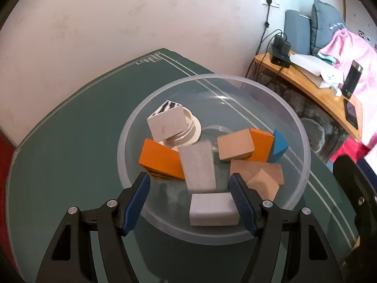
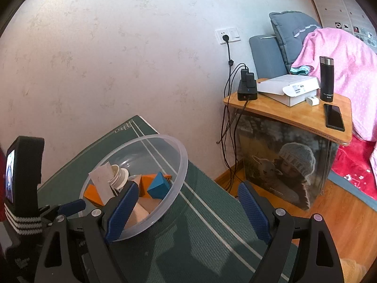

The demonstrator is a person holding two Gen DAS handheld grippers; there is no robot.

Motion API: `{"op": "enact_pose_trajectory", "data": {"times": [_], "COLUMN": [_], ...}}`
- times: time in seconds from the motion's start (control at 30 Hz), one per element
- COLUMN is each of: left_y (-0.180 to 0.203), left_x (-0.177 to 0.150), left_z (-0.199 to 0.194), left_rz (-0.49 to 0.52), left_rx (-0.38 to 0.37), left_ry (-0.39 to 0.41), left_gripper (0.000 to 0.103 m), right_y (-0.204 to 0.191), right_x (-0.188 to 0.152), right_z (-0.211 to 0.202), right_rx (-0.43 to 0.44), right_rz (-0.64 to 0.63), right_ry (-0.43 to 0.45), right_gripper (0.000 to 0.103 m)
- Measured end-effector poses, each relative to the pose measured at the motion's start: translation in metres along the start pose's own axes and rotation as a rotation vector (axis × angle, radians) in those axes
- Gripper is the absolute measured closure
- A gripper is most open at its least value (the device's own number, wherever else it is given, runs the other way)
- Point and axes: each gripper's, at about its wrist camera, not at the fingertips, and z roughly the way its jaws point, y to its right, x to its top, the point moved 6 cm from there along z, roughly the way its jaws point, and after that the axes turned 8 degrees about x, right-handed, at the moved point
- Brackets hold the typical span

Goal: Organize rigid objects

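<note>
Green table mat (image 1: 59,122) covers the work surface, with a clear plastic bowl (image 1: 304,146) sitting on it near the far right corner. Bowl holds the collected pieces: orange block (image 1: 160,158) at left, a second orange block (image 1: 261,146) at right with a blue wedge (image 1: 279,147) against it, tan wooden blocks (image 1: 235,143) in the middle and front right, a white jar lid (image 1: 190,132) at the back with a white striped block (image 1: 166,122) leaning on it.

Left gripper (image 1: 190,186) hangs over the near rim of the bowl, jaws parted about halfway, pads touching nothing. A grey block (image 1: 199,167) sits blurred just ahead of the pads, looks like it is dropping free, though the blur makes that a guess. Another grey block (image 1: 212,208) lies at the near wall of the bowl, between the fingers in view but not gripped.

Right gripper (image 2: 186,202) is spread wide and empty, beside the bowl's right side, one finger overlapping the rim in view, pointing past it toward the table edge.

Step in hand: dropping a piece into the bowl, probably late in the task since no loose pieces show on the mat. Next move calls for lifting the left gripper clear of the rim without knocking the bowl, then checking the unseen mat area for leftovers.
</note>
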Motion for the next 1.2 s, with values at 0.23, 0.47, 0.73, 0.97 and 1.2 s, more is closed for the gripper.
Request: {"op": "enact_pose_trajectory", "data": {"times": [0.23, 0.47, 0.73, 0.97, 1.2], "left_y": [-0.041, -0.07, -0.077, -0.077, -0.08], "left_x": [-0.007, -0.019, -0.025, -0.026, -0.02], "left_z": [-0.012, -0.03, -0.049, -0.06, -0.083], "left_rz": [-0.096, -0.162, -0.173, -0.175, -0.187], "left_rx": [0.022, 0.074, 0.126, 0.169, 0.191], "left_ry": [0.006, 0.042, 0.08, 0.085, 0.137], "left_gripper": [0.032, 0.02, 0.012, 0.011, 0.004], "right_y": [-0.007, -0.015, -0.033, -0.043, -0.053], "right_x": [-0.006, -0.013, -0.023, -0.006, 0.016], "right_z": [0.007, 0.011, 0.019, 0.002, -0.022], "right_rx": [0.042, 0.079, 0.089, 0.097, 0.107], "right_rz": [-0.027, -0.051, -0.188, -0.273, -0.323], "right_ry": [-0.044, -0.098, -0.222, -0.214, -0.15], "right_gripper": [0.004, 0.001, 0.0, 0.0, 0.0]}}
